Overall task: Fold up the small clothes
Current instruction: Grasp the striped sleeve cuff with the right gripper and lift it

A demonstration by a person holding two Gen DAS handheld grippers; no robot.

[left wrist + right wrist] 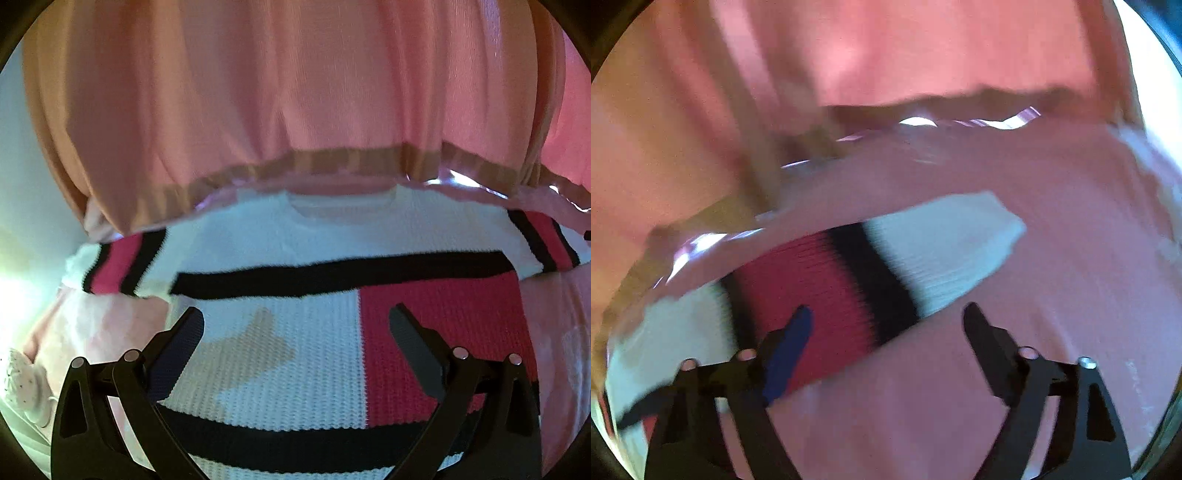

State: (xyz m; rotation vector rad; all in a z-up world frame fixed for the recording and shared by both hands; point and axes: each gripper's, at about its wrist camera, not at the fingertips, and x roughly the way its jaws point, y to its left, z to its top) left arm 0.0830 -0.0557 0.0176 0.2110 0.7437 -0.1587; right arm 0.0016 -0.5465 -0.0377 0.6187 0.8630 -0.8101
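Hovering with both the left hand-held gripper and right hand-held gripper wide open and empty over the striped sweater lying flat on the pink-covered desk, so I'd guess next is pinching the sleeve at 12 o'clock and folding it inward.

sweater: white knit, black stripes, one red block ahead of the right finger | sleeve: white, then black-red-black bands, white cuff | surface under it: pink | cloth beyond: pink, tan hem band
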